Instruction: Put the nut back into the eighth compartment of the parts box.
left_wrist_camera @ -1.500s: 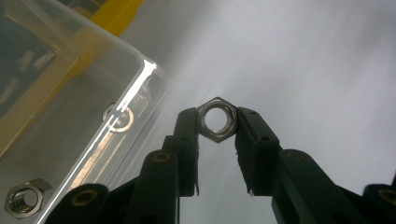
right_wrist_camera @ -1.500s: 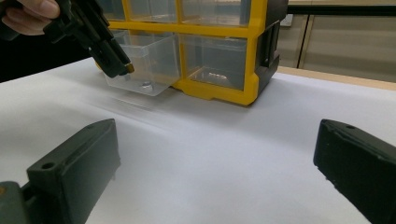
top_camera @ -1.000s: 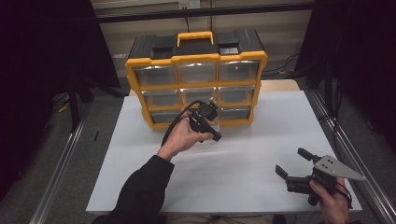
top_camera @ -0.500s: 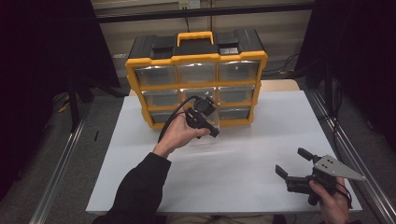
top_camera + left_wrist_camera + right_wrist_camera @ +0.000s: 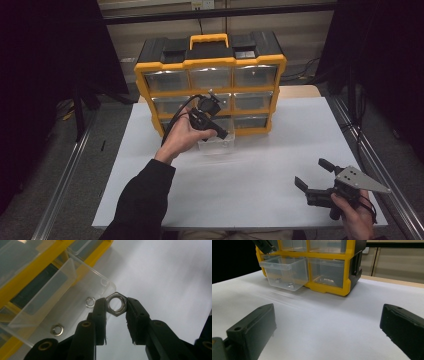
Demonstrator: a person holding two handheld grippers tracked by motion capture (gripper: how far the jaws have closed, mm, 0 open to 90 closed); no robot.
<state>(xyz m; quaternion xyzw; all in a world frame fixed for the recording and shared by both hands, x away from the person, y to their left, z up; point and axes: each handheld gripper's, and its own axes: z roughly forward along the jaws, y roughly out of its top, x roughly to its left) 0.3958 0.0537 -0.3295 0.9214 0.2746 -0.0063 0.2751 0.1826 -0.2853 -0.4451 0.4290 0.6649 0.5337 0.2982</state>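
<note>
Hex nut [image 5: 116,303] sits pinched between the pads of your left hand-held gripper [image 5: 115,315], centre frame, just above the pulled-out clear drawer [image 5: 75,300]. Keep the squeeze steady and lift straight, clear of the drawer rim. Right hand-held gripper [image 5: 320,177] rests wide and empty, lower right on the table [image 5: 260,165]. Two nuts left in the drawer; other drawers' contents too dim to read.

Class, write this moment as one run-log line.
left gripper: shut on hex nut | over pulled-out clear drawer, two nuts inside | right gripper: open, idle above white table
</note>
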